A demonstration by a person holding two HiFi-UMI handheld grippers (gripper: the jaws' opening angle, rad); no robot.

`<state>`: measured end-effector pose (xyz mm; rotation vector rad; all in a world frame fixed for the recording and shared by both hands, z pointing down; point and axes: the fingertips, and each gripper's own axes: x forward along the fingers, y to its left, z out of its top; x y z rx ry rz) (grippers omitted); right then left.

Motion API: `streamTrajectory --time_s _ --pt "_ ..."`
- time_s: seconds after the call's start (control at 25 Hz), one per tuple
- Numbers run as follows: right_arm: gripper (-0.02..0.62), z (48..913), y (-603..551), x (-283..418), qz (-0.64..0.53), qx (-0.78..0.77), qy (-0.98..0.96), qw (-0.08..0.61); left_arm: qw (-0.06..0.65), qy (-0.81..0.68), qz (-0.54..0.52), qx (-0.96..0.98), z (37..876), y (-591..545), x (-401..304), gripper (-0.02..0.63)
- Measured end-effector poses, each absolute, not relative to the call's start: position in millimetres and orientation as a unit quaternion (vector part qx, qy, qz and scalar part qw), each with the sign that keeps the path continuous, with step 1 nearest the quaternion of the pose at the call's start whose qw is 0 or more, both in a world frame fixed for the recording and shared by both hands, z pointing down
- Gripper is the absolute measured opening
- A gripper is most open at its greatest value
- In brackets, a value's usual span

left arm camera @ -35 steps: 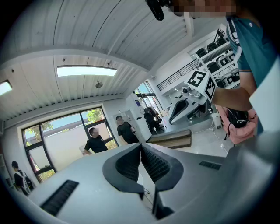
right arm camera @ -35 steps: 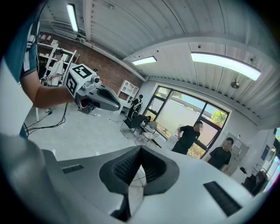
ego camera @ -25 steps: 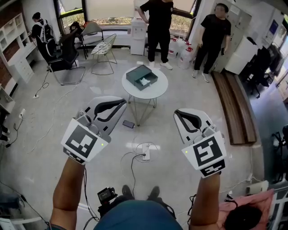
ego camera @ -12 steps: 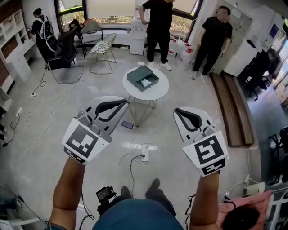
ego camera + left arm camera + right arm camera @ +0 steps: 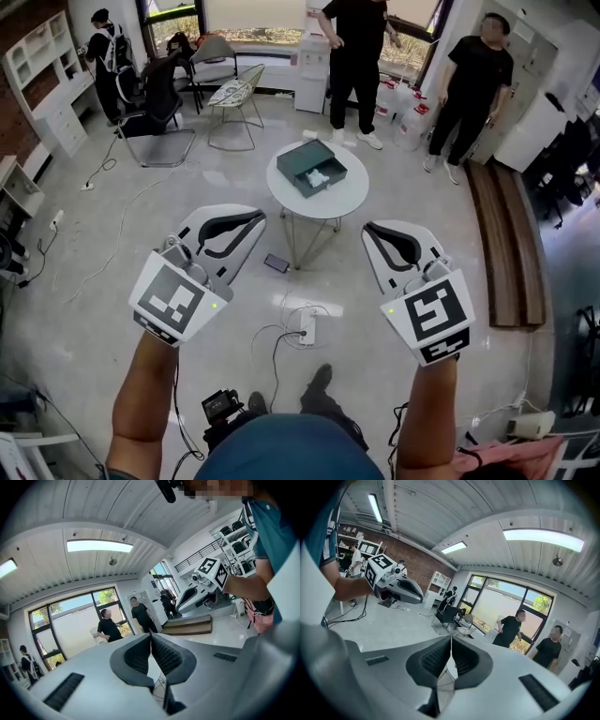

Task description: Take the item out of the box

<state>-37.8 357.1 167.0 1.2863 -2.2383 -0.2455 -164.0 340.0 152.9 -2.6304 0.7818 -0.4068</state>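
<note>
An open dark green box [image 5: 311,167] sits on a small round white table [image 5: 352,196] in the middle of the room, with a white item [image 5: 316,175] lying inside it. My left gripper [image 5: 249,217] is held up at the left, well short of the table, its jaws shut with nothing between them. My right gripper [image 5: 371,231] is held level with it at the right, also shut and empty. In the left gripper view the left gripper's [image 5: 151,637] black ribbed pads meet, and in the right gripper view the right gripper's [image 5: 451,641] pads meet too.
Two people in black [image 5: 360,52] [image 5: 469,89] stand behind the table. A power strip [image 5: 307,327] with cables and a dark phone [image 5: 276,263] lie on the floor in front of it. A wire chair [image 5: 236,97], an office chair [image 5: 159,103] and a wooden bench [image 5: 511,239] ring the space.
The view has moved forward toward the table, so the table and box sit lower and nearer in the frame. Both grippers have kept their pose and stayed shut.
</note>
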Motion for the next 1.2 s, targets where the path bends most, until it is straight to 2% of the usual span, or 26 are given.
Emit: streamTrajectory --time_s 0.4,1.2 --pt "0.038 188 266 85 -0.091 0.437 -0.858 0.256 0.17 0.313 -0.169 -0.919 172 265 -35 0.022" --pt "0.039 202 206 190 -0.077 0.47 -0.841 0.256 0.185 0.262 -0.164 -0.933 178 186 85 0.021"
